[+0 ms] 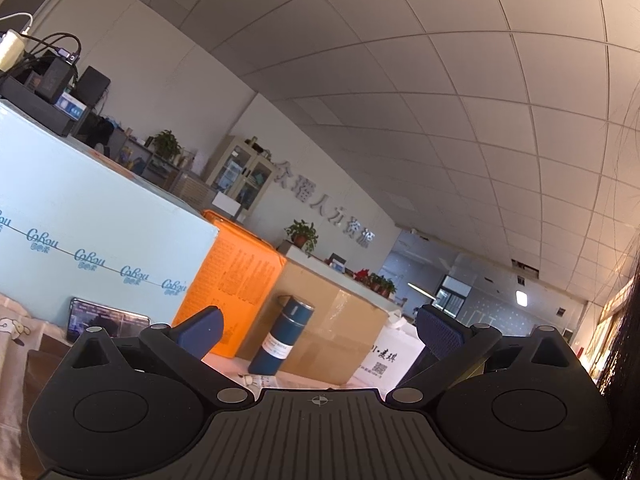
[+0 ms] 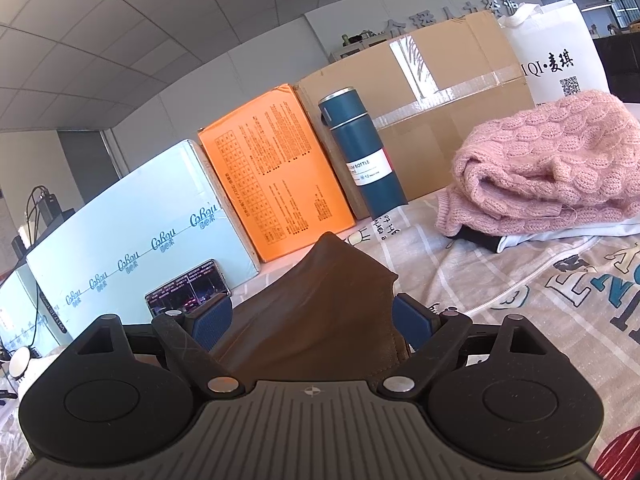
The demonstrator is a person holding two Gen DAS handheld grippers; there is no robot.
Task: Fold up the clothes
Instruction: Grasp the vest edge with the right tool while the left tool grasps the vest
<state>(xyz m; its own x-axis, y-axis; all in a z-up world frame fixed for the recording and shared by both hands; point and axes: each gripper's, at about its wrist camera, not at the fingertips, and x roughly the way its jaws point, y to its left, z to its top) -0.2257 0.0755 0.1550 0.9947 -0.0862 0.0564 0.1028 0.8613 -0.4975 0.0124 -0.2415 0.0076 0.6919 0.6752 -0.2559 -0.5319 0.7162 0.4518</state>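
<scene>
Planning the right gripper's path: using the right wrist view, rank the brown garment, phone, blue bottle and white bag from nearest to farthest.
1. Brown garment: between the right gripper's fingers.
2. Phone: just left, leaning on the light blue box.
3. Blue bottle: ahead, slightly right, by the cardboard box.
4. White bag: far right, behind the pink sweater.

The brown garment (image 2: 316, 312) runs under the right tongs' (image 2: 312, 322) body, so its lower part is hidden. The phone (image 1: 106, 318) is half covered by the left tongs (image 1: 320, 332). The bottle's (image 2: 362, 152) label text is partly turned away. The pink sweater (image 2: 548, 168) is cut by the frame edge.
</scene>
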